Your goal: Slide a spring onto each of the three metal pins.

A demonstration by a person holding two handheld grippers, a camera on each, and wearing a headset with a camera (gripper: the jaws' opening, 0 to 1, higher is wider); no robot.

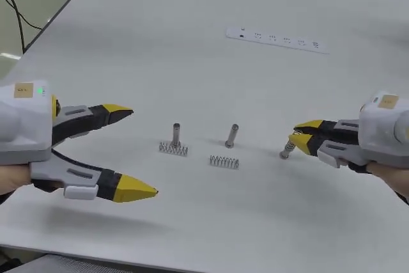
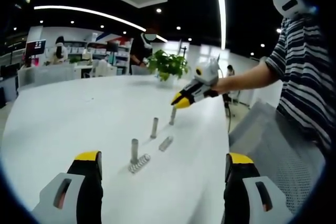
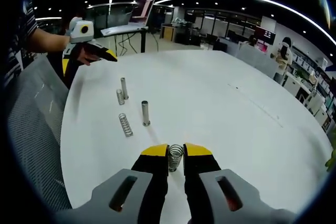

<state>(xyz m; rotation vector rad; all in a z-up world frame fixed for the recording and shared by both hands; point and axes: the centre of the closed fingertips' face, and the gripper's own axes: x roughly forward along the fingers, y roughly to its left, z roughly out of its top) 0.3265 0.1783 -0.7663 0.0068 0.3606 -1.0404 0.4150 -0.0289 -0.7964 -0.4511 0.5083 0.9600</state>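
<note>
Three short metal pins stand in a row on the white table: the left pin, the middle pin and the right pin. One loose spring lies at the left pin's foot. Another spring lies in front of the middle pin. My right gripper is shut on a third spring right at the right pin's top; I cannot tell whether that spring is over the pin. My left gripper hovers wide open, left of the row, with nothing in it.
A white power strip lies at the back of the table. A black cable hangs past the far left edge. The near table edge runs just below my left gripper. A mesh chair stands beside the table.
</note>
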